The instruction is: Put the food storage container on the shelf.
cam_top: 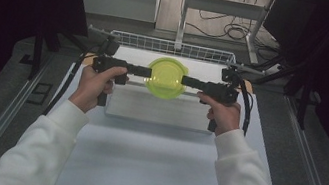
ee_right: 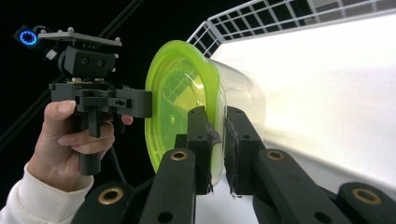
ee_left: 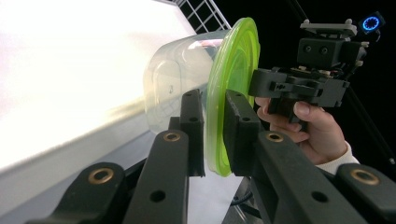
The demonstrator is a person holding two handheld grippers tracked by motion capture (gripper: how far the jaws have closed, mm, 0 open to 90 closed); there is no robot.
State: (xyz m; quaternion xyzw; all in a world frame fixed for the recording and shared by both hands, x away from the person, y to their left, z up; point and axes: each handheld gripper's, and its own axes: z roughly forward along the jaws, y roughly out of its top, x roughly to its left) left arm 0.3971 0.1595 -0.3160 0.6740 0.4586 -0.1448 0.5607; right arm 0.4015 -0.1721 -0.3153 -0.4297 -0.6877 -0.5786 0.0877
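A clear plastic tub (ee_left: 170,84) with a lime-green lid (cam_top: 167,77) hangs above the table, held from both sides. In the high view my left gripper (cam_top: 149,73) clamps the lid's left edge and my right gripper (cam_top: 184,80) clamps its right edge. The left gripper view shows my left gripper (ee_left: 214,97) shut on the lid (ee_left: 236,60) and the tub's rim, with the right gripper (ee_left: 256,84) at the far edge. In the right gripper view my right gripper (ee_right: 216,114) pinches the lid (ee_right: 175,93) and tub (ee_right: 245,91); the left gripper (ee_right: 147,103) grips opposite.
A white wire basket (cam_top: 170,47) stands at the far end of the white table (cam_top: 151,161). A low grey slab (cam_top: 159,111) lies under the held tub. Metal rails (cam_top: 309,167) run along both sides, and cables lie on the floor beyond.
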